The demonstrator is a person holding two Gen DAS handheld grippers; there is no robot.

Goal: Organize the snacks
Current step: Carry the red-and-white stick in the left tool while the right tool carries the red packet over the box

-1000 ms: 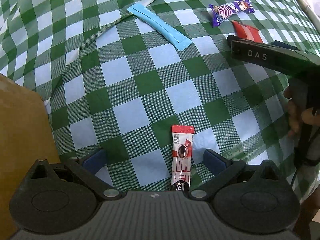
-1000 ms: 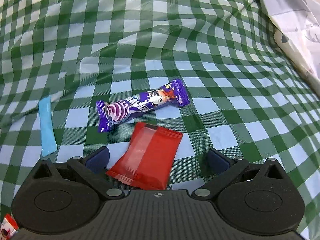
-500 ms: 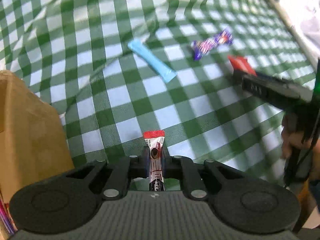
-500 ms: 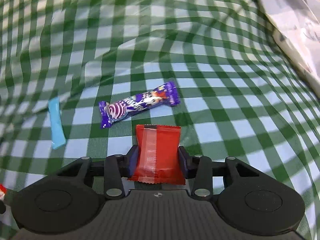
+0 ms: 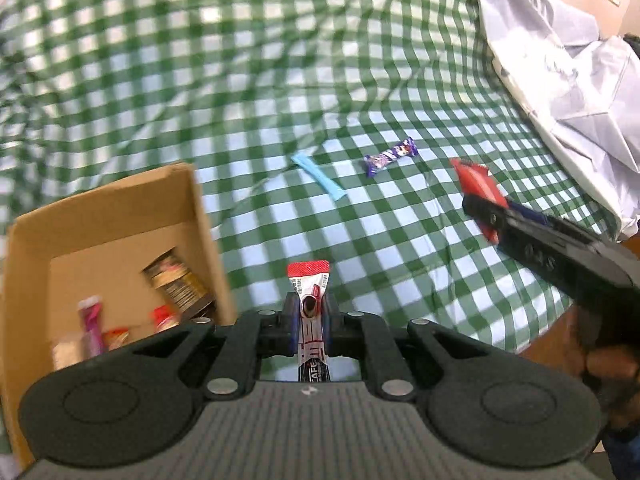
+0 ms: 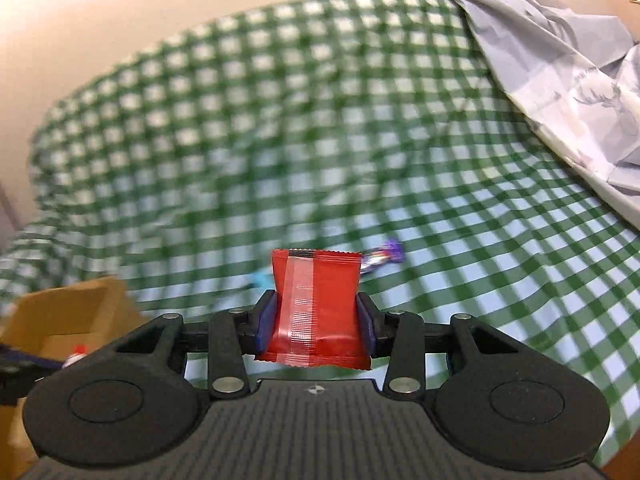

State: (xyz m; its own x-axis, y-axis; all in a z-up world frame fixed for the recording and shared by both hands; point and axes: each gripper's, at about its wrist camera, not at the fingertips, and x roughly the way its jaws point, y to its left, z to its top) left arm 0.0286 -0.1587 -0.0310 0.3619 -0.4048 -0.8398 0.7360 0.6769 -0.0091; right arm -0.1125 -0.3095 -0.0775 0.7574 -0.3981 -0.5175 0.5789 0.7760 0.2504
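My left gripper [image 5: 309,312] is shut on a slim red-and-white coffee stick [image 5: 309,300], held up above the green checked cloth just right of an open cardboard box [image 5: 120,208]. My right gripper [image 6: 316,322] is shut on a red snack packet [image 6: 316,304], also lifted off the table; in the left wrist view that gripper [image 5: 486,216] shows at the right with the red packet [image 5: 476,180] in its jaws. A purple candy bar [image 5: 392,156] and a light blue stick [image 5: 318,176] lie on the cloth beyond. The box holds several snacks.
A crumpled grey-white bag [image 5: 560,60] lies along the table's right side. The green checked tablecloth [image 5: 240,60] is rumpled at the far left. A person's hand [image 5: 608,364] grips the right tool's handle. The box [image 6: 60,312] shows at the lower left of the right wrist view.
Both grippers closed on their snacks, the left on the coffee stick, the right on the red packet, then lifted them off the cloth. The cardboard box has come into view on the left.
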